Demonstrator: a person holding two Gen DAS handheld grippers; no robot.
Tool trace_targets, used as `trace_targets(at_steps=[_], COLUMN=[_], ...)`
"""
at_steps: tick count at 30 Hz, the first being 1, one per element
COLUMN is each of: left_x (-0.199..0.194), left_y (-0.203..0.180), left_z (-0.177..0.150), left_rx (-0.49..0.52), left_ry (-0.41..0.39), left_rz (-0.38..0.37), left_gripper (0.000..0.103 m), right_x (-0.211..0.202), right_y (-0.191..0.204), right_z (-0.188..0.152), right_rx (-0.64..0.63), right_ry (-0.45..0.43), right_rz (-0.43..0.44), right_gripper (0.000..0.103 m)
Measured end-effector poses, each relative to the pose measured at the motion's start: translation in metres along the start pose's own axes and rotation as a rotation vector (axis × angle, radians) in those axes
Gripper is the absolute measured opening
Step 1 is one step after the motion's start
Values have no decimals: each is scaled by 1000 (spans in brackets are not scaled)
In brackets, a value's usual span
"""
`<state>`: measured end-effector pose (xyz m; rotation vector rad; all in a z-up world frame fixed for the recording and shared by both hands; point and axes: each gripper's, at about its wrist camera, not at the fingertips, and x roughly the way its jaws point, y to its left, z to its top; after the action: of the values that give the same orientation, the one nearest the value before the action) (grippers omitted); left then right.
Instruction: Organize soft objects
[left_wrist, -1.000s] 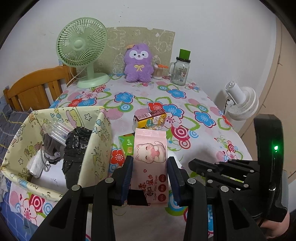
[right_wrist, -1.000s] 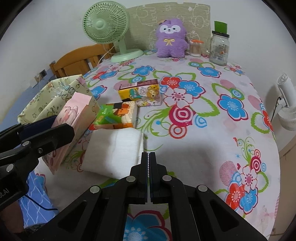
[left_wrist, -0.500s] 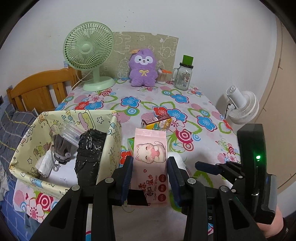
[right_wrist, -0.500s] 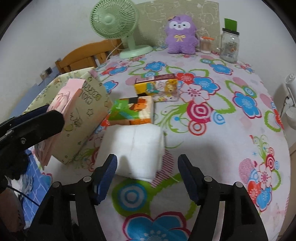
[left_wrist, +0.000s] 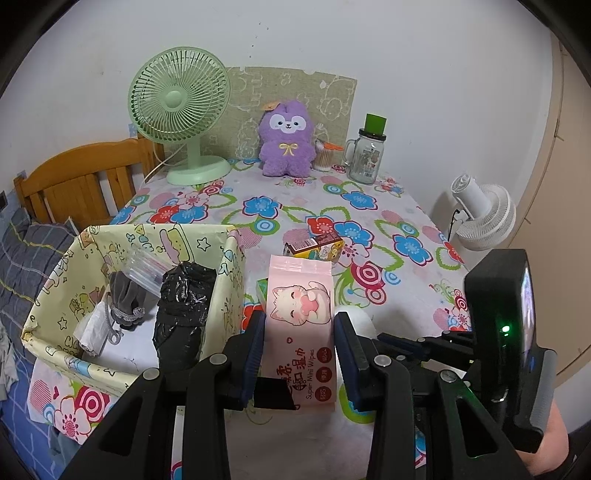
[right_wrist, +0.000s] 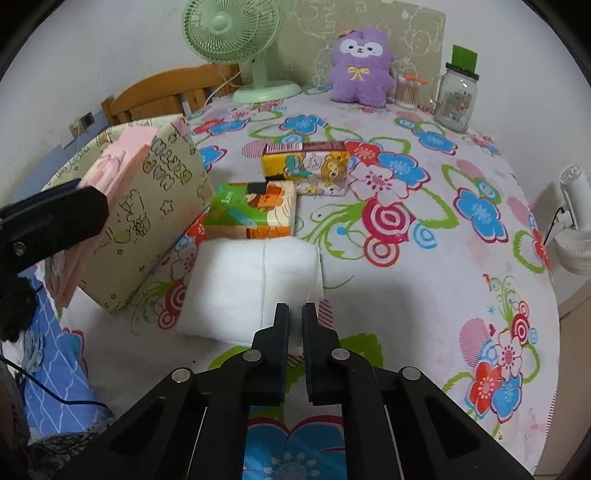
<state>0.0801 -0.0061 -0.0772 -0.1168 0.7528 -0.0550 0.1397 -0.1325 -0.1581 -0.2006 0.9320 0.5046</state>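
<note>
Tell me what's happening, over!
Left gripper shut on pink wipes pack beside yellow box. Right gripper just closed, nearly shut over white tissue pack. Nothing blocking.

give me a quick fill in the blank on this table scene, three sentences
1. The left tool is shut on a pink pack of ____.
2. The purple plush toy stands between the glass jar and the green ____.
3. The right tool hovers at the edge of the ____ tissue pack.

Missing words: wipes; fan; white
</note>
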Motion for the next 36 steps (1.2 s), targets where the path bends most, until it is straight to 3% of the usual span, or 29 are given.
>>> trace_targets(at_steps=[22,36], left_x=[-18,-24], left_y=[1,4], left_z=[4,6], left_rx=[3,-3], left_ry=[-36,-47], left_rz=[-1,7], left_gripper=[38,38], right_x=[-52,-60], right_y=[-4,0], right_z=[15,18], right_rx=[24,20], right_ry=[-132,-144], right_rz=[-41,-55], right_gripper=[5,3])
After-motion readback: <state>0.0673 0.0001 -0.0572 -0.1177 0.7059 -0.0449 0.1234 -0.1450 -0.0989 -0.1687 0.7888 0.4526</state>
